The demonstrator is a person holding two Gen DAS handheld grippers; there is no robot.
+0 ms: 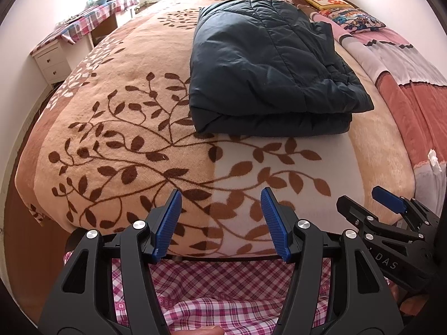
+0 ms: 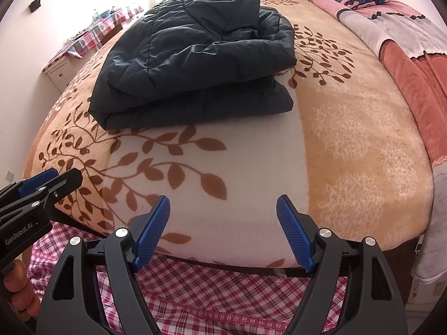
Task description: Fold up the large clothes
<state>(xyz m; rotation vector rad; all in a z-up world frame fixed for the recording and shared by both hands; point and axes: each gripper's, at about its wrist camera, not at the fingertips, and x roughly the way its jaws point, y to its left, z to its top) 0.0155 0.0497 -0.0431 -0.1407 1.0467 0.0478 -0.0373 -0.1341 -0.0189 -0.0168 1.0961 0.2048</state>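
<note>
Folded dark jacket [image 1: 268,67] at twelve o'clock on leaf-patterned blanket [image 1: 117,128], left gripper [image 1: 220,223] and right gripper [image 2: 223,231] both spread wide, holding nothing.

A dark blue padded jacket [image 1: 268,67] lies folded into a thick stack on a tan blanket [image 1: 117,128] printed with brown leafy branches, towards the far right of the bed. The left gripper [image 1: 220,223] hangs near the bed's near edge, its blue-padded fingers [image 1: 167,223] spread wide with nothing between them. The right gripper [image 1: 391,206] shows at the right edge, tilted, a thumb just under it; whether it is parted cannot be told. A pink checked cloth [image 1: 223,287] hangs below the near edge. On the far right lie a pink quilt [image 1: 405,64] and a bright pillow [image 1: 354,18]. A white drawer unit [image 1: 53,64] stands at the left wall.
</note>
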